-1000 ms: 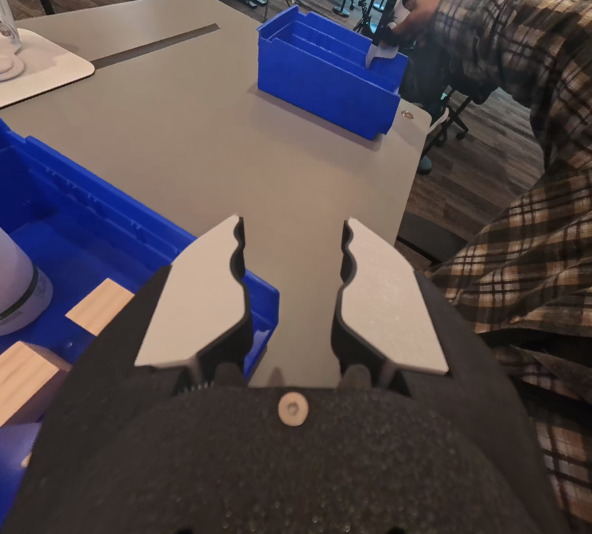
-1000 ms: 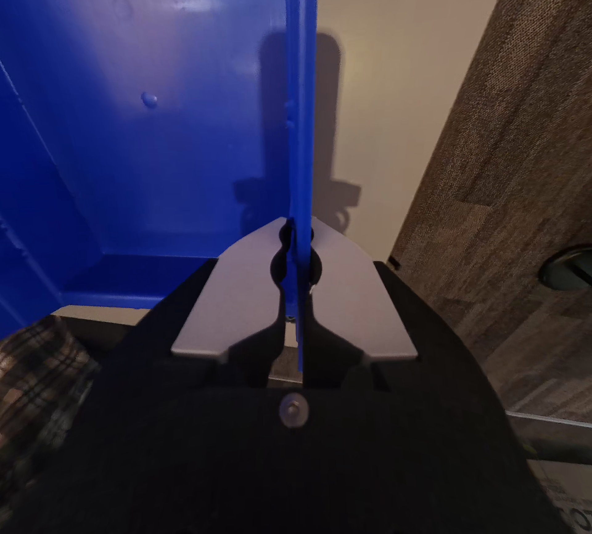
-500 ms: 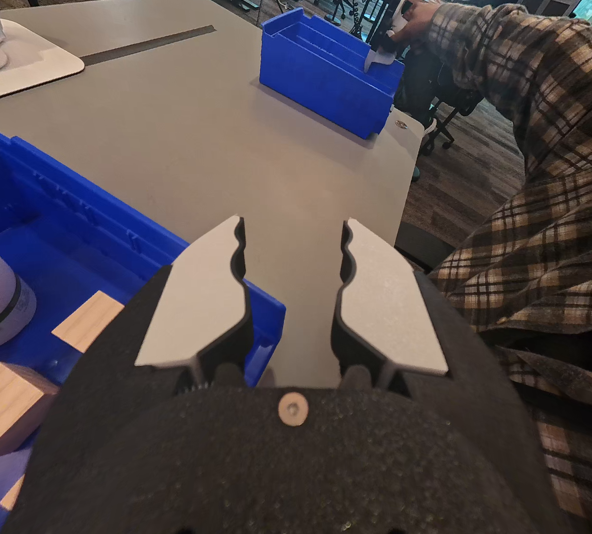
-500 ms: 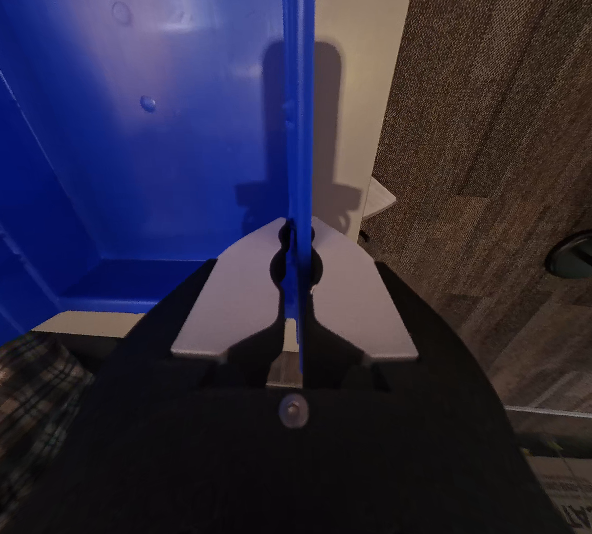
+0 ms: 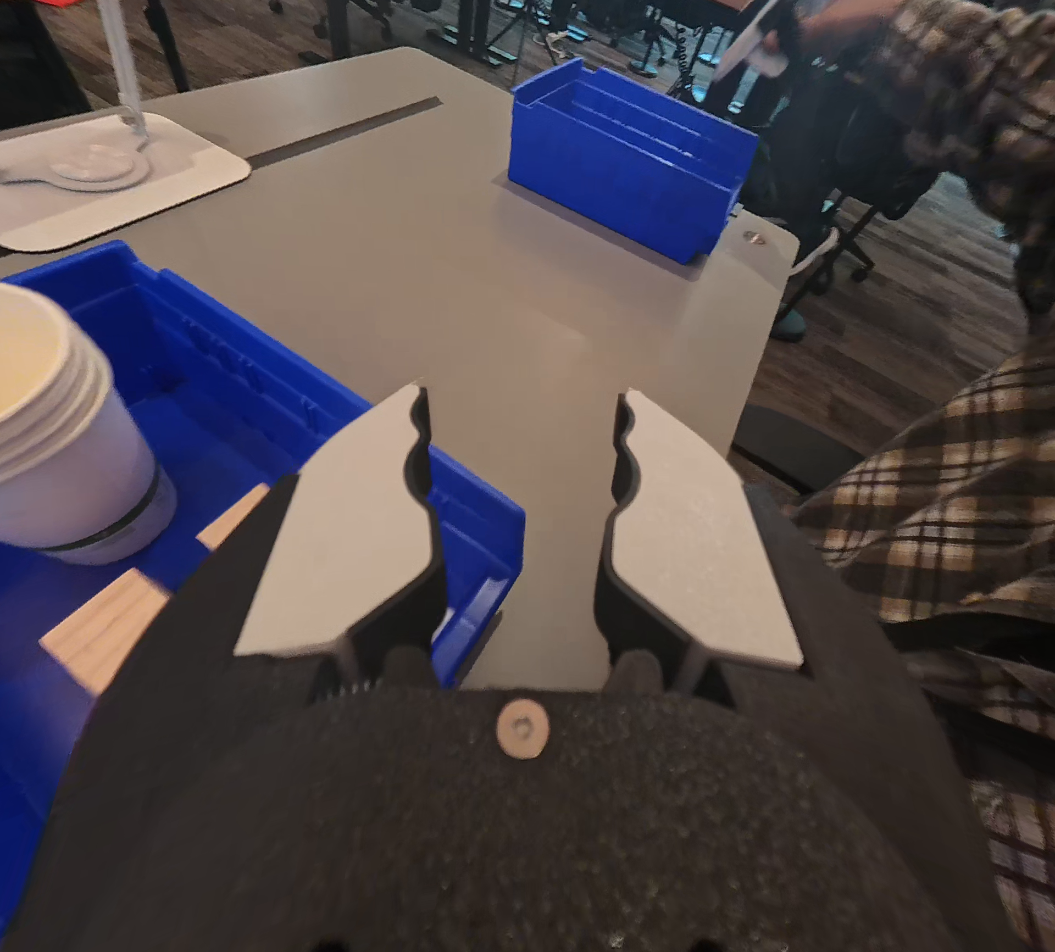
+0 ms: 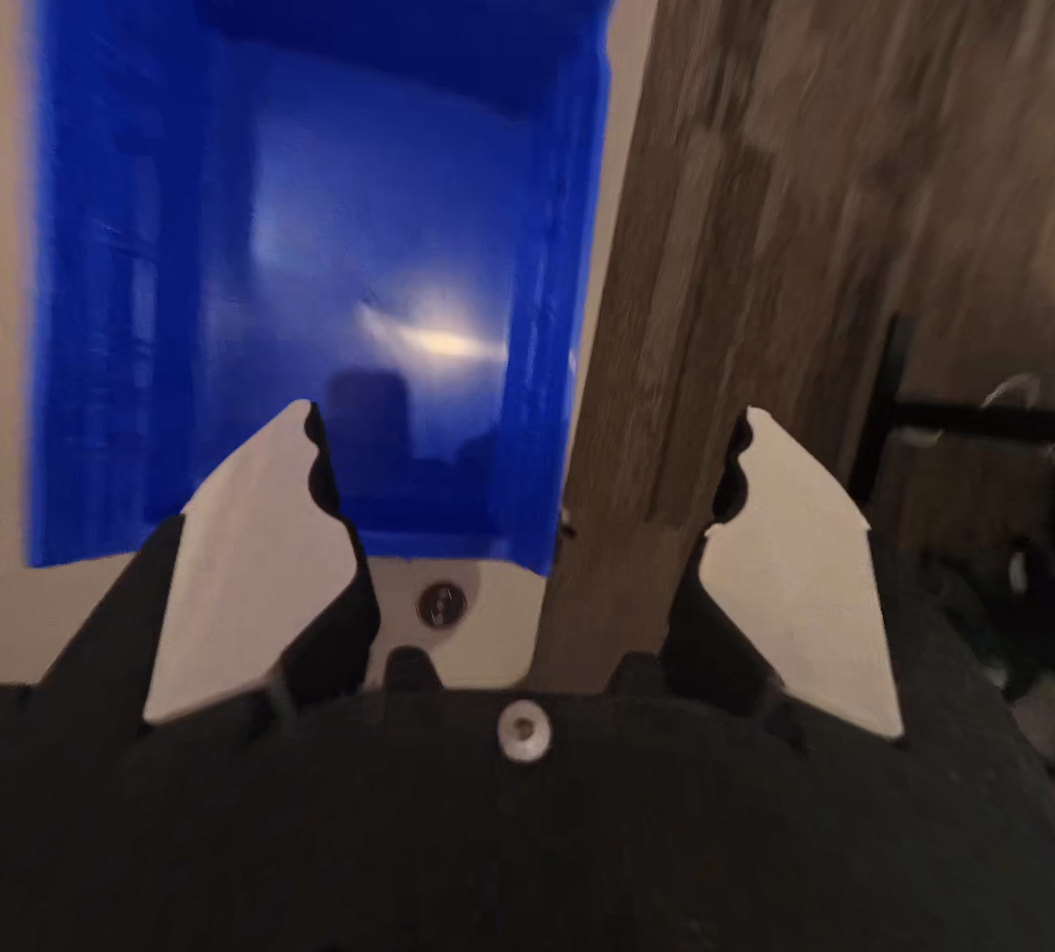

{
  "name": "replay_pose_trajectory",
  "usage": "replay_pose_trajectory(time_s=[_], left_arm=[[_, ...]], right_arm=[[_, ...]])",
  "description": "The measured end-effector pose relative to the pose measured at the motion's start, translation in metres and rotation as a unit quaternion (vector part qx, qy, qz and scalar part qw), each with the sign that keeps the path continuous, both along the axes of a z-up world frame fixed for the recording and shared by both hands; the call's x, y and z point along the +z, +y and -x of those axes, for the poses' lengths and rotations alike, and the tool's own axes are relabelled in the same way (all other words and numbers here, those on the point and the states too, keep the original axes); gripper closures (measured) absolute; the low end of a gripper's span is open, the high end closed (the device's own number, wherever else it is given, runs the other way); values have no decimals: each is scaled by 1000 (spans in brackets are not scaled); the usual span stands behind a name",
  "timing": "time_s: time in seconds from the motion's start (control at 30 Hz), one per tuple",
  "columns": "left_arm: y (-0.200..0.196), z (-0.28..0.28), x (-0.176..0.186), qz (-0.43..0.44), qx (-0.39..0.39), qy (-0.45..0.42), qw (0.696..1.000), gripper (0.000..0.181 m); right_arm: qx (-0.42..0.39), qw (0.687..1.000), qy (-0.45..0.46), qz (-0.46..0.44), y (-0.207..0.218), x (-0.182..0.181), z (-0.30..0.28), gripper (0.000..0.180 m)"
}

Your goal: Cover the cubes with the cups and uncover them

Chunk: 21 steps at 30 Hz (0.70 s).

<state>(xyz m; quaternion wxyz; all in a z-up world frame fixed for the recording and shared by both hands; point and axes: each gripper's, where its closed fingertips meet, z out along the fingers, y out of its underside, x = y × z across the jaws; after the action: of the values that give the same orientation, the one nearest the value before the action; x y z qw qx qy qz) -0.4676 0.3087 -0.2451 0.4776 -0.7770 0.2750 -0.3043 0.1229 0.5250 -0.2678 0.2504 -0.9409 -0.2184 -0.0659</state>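
Cups [image 5: 63, 445] stand nested upright, mouth up; both hand-held grippers [image 5: 520, 414] [image 6: 528, 425] gape, released.

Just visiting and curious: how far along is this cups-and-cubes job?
Barely begun. The stack of cups and wooden cubes sit in the near blue bin; none is covered. Both the left gripper and right gripper are open and empty, the right above the empty far bin. All covering remains.

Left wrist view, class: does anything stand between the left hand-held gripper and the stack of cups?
Yes: the near blue bin's side wall. The left hand-held gripper hangs open over bare table outside it; the stack of cups stands inside.
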Motion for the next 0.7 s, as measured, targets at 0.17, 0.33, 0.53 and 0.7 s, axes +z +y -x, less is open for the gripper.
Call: replay_pose_trajectory(time_s=[0.17,0.33,0.53,0.7], left_arm=[[5,46,6,-14,93,32,995,115],[21,113,1,19,228,117,966,110],[36,177,-22,116,317,242,910,112],[41,208,-53,201,339,270,878,110]], right_arm=[[115,968,85,-205,-34,60,133,50],[254,883,237,-317,-95,55,276,63],[293,850,336,-282,-83,-3,364,60],[286,840,375,-268,-46,-29,390,67]])
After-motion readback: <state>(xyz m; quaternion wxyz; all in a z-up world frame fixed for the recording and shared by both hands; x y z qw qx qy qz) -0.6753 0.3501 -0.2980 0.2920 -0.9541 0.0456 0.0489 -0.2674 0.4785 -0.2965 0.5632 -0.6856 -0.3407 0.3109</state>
